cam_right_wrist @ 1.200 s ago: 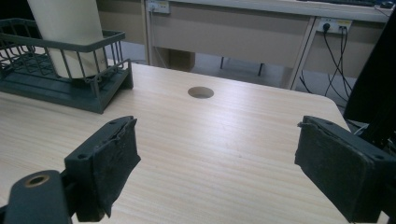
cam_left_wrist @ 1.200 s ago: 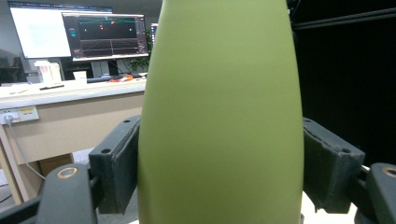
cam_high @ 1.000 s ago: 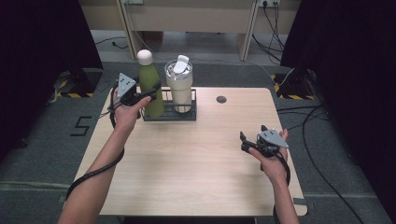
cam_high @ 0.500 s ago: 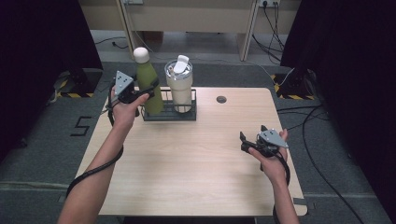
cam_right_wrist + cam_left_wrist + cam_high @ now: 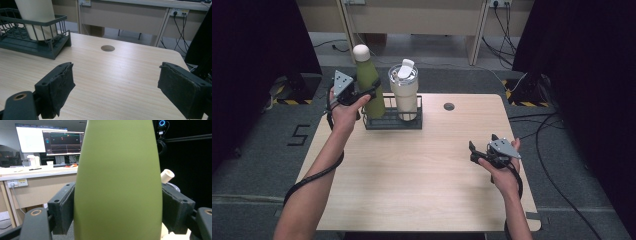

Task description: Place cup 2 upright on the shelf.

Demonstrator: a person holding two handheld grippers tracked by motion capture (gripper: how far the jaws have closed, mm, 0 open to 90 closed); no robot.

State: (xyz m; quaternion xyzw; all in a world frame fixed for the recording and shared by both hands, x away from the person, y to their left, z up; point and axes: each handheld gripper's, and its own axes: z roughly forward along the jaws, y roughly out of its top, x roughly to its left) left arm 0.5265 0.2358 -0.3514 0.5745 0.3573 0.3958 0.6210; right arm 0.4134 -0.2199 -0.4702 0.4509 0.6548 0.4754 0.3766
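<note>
**Gripping the green bottle at the rack**

Clamping the bottle on its green body, my left gripper has both jaws pressed against the sides; in the left gripper view the black pads sit flush on the bottle to either side. From the high view I see the bottle tilted a little, its cream cap leaning toward the left, with its base at the left end of the wire rack at the far side of the table. I cannot tell whether the base rests on the rack floor or hangs just above it.

A cream tumbler with a flip lid stands upright in the right half of the rack, just beside the bottle. The right gripper view shows its lower body inside the rack.

My right gripper is well apart from all this, low over the near right part of the table, jaws spread wide with nothing between them; bare wood lies beyond the two pads. A round hole sits in the tabletop to the right of the rack.
</note>
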